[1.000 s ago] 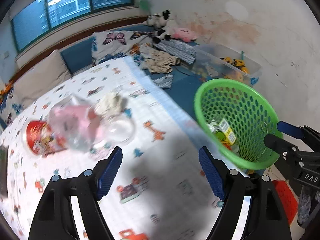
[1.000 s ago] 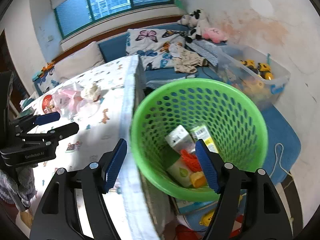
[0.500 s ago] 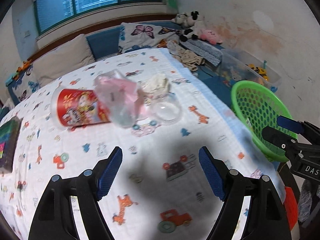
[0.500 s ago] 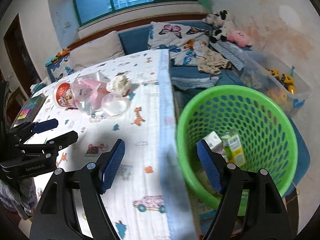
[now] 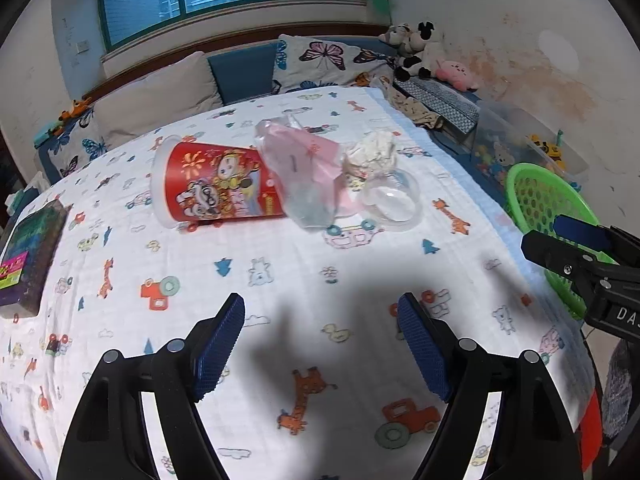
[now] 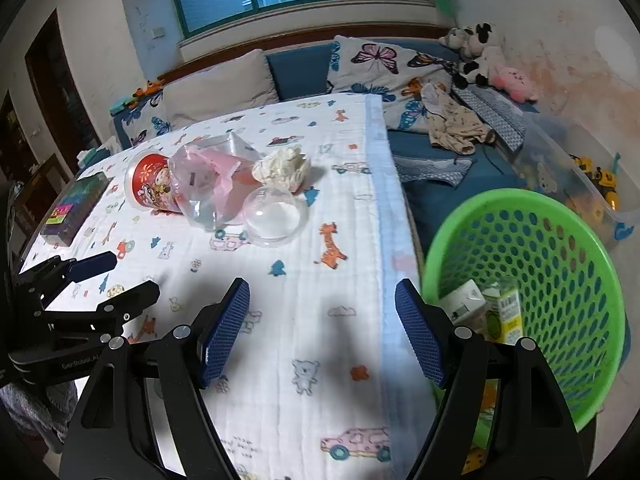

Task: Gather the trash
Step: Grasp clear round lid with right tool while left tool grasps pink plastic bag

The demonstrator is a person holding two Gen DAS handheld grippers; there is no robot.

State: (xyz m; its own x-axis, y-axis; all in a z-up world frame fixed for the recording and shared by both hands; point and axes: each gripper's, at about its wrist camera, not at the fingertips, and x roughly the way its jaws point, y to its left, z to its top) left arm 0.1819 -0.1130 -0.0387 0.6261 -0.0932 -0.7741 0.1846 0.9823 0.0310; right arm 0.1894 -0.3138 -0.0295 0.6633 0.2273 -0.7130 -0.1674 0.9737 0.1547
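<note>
The trash is found ahead of both grippers, well apart from either, in one cluster on the cloth [image 5: 280, 280]: a red cup [image 5: 212, 188] on its side, a clear bag [image 5: 308, 176] draped over the cup's base end, a wad of paper [image 5: 372, 156] and a clear dome lid [image 5: 390, 200] touching the bag. The cup's long axis is laid roughly crosswise to the left gripper [image 5: 320, 344], with its mouth to that gripper's left. From the right gripper [image 6: 322, 328] the same cluster is seen ahead and to the left, while the green basket [image 6: 576, 240] with cartons in it stands just beside its right finger, below the cloth's edge. The left gripper is judged the better lined up with the cup; the lid is nearest the right one. Both grippers are tilted down toward the cloth and held above it. The left jaws are spread wide with nothing between them; the right jaws are likewise spread and empty. No item is touched yet
</note>
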